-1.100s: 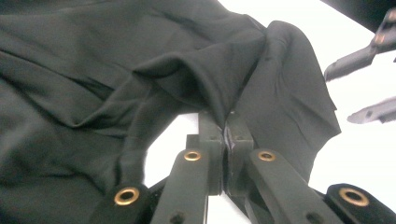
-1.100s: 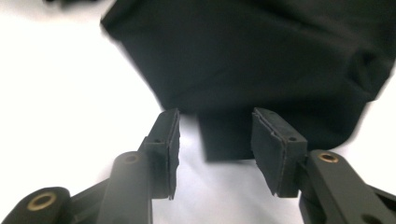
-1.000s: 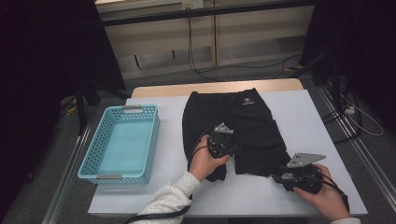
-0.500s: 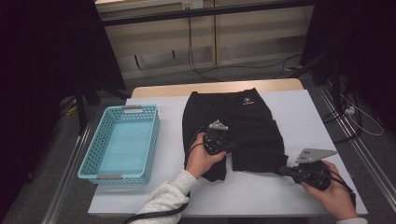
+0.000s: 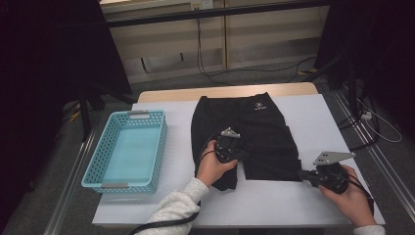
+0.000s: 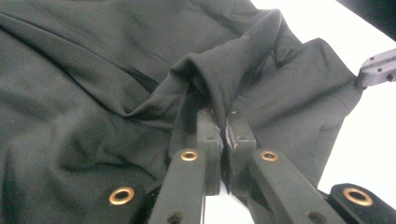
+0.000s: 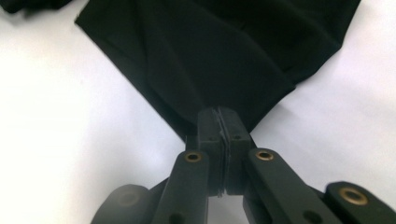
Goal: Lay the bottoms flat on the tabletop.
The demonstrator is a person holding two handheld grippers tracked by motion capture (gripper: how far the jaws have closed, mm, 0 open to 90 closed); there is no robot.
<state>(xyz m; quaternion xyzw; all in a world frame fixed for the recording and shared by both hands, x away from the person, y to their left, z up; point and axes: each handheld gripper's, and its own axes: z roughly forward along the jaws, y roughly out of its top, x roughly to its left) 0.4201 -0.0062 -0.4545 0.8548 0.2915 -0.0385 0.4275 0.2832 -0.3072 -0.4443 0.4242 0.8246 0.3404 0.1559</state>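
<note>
A pair of black shorts of soft, matt knit fabric [image 5: 254,132] lies flat on the white bench [image 5: 166,196], waistband at the far edge with a small white logo, legs toward the near side. The left tongs [image 5: 234,152] rest over the left leg, clenched on a raised fold of the cloth. The right tongs [image 5: 304,174], whose jaws have just been closing, are clamped on the near right corner of the right leg's hem.

The left gripper view shows that fold [image 6: 219,84] creased and puckered between the black jaws, and the grey plate of the other gripper at its right edge. The right gripper view shows the hem corner [image 7: 219,79] drawn to a smooth point between its jaws. The high view adds a light-blue perforated plastic basket [image 5: 98,169] on the bench's left side, well apart from the shorts.
</note>
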